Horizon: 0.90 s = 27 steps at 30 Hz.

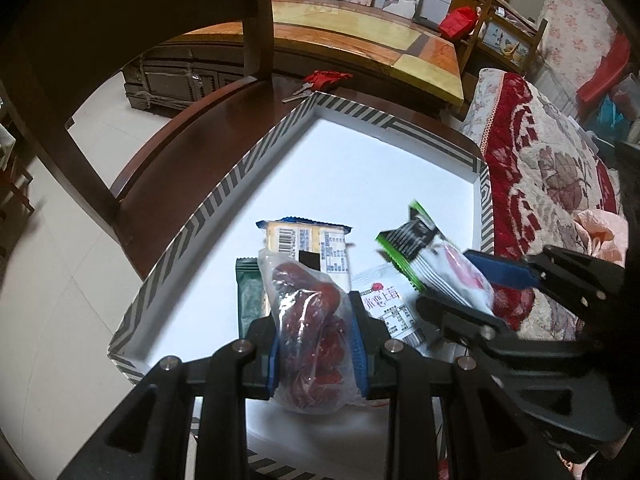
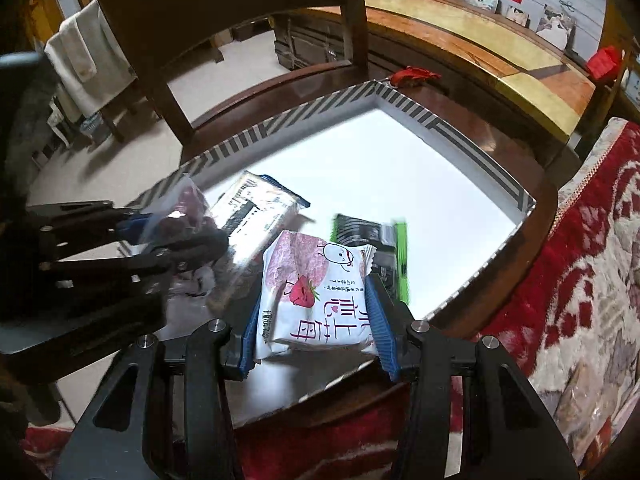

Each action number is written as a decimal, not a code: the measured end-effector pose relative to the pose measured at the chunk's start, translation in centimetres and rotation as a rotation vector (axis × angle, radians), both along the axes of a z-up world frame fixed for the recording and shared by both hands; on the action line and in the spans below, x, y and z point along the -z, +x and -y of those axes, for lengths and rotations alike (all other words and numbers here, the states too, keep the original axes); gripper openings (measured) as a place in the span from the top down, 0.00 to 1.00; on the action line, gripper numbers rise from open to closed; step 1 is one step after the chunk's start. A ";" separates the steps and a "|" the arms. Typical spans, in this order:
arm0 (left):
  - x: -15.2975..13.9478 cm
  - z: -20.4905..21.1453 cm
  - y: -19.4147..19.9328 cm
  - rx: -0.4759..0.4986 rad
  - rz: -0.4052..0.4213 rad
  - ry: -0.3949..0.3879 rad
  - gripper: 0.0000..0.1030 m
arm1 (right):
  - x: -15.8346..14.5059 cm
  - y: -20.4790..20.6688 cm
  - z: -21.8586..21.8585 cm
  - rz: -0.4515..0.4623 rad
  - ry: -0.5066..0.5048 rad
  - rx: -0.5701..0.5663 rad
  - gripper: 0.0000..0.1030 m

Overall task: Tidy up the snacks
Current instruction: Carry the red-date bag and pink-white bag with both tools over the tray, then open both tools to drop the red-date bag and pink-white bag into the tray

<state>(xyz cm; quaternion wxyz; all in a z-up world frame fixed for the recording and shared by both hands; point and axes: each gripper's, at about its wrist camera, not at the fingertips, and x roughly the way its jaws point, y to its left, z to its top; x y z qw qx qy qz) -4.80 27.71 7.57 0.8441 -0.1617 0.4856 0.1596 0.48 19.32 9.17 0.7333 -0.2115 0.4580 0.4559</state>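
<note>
A white tray with a striped rim lies on a dark wooden chair seat. My left gripper is shut on a clear bag of red dates over the tray's near left part. My right gripper is shut on a white strawberry packet above the tray's near right side. A green-and-black packet shows just behind it; whether it is held too I cannot tell. In the tray lie a yellow-and-blue packet, a dark green packet and another strawberry packet.
The chair's back rises behind the tray. A red cloth with keys lies at the seat's far edge. A red floral quilt borders the chair on the right. A low orange-topped table stands beyond, pale floor on the left.
</note>
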 end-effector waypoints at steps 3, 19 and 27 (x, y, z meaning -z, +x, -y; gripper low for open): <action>0.0 0.0 0.0 0.000 -0.001 0.003 0.71 | 0.4 0.6 -0.7 0.021 -0.018 0.006 0.55; 0.2 0.3 0.5 -0.017 -0.010 0.034 0.70 | 0.8 1.5 -1.3 0.008 -0.024 0.042 0.53; -0.1 -0.1 0.1 -0.054 -0.012 0.043 0.50 | 0.0 1.0 -0.2 -0.025 0.017 0.062 0.53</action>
